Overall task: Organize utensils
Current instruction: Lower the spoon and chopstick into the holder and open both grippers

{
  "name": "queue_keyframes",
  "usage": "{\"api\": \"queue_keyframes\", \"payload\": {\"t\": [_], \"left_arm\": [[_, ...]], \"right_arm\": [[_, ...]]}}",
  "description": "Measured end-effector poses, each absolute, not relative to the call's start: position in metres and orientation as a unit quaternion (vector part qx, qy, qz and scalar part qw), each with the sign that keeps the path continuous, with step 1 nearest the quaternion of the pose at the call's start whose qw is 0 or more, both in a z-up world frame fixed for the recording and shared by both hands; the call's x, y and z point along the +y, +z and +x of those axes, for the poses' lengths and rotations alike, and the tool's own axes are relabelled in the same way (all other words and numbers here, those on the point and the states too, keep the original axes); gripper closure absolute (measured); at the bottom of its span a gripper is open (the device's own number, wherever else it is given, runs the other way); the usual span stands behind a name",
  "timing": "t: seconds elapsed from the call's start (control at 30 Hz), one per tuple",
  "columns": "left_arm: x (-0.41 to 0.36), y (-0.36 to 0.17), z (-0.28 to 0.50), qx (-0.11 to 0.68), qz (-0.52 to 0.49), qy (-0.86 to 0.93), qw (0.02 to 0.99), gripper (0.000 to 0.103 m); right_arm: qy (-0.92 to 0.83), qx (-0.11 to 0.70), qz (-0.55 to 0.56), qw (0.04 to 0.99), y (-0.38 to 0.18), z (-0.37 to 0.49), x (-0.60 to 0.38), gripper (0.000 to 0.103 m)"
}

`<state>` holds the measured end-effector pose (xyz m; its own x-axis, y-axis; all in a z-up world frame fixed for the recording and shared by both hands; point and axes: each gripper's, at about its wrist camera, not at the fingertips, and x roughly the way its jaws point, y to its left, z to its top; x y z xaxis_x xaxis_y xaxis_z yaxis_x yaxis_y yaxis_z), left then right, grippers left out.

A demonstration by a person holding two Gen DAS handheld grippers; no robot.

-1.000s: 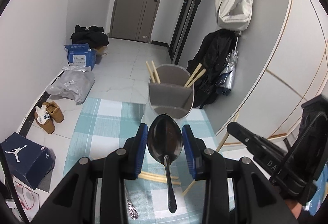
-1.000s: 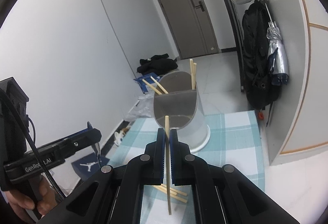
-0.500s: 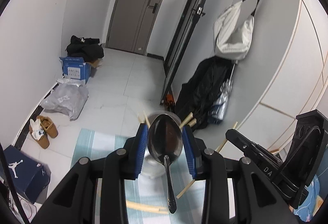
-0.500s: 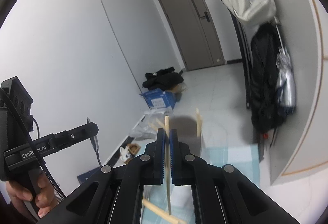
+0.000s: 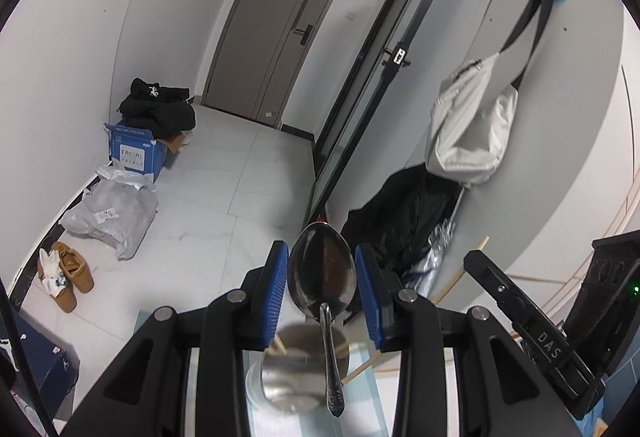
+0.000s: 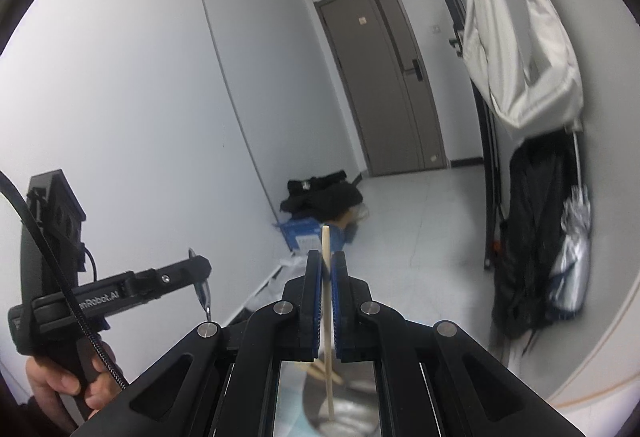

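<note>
My left gripper (image 5: 321, 257) is shut on a metal spoon (image 5: 322, 273): its bowl sits between the blue pads and its handle hangs down. Under it stands the steel utensil holder (image 5: 296, 373) with chopsticks (image 5: 278, 347) in it. My right gripper (image 6: 326, 261) is shut on a single wooden chopstick (image 6: 327, 301), held upright above the same holder (image 6: 344, 409). In the left wrist view the right gripper (image 5: 476, 263) is at the right with its chopstick (image 5: 460, 279). In the right wrist view the left gripper (image 6: 198, 265), held by a hand (image 6: 60, 385), is at the left with the spoon (image 6: 204, 293).
The teal checked tablecloth (image 5: 366, 393) shows only as strips around the holder. On the floor far below lie a blue box (image 5: 136, 153), a plastic bag (image 5: 112, 213) and shoes (image 5: 68, 277). A white bag (image 5: 472, 133) and a black coat (image 5: 404, 213) hang on the right wall.
Both grippers have risen with the spoon and the chopstick still in them. The holder has slid from the middle to the bottom of both views, and most of the tablecloth has left the picture.
</note>
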<state>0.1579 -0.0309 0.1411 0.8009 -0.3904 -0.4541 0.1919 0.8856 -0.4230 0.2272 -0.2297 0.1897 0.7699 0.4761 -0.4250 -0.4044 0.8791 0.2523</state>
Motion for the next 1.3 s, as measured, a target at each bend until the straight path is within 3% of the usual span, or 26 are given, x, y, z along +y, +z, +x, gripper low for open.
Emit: {"api": "queue_keyframes", "payload": {"t": [0.67,1.3], "left_arm": [[-0.036,0.081,0.204,0.234,-0.22,-0.11,0.941,0.074],[-0.05,0.067,0.193,0.209,-0.154,-0.133,0.957,0.073]], "right_arm": [[0.229,0.252,0.034,0.94,0.136,0.286,-0.218,0.099],[0.243,0.277,0.01,0.93,0.1,0.269,-0.218,0.099]]}}
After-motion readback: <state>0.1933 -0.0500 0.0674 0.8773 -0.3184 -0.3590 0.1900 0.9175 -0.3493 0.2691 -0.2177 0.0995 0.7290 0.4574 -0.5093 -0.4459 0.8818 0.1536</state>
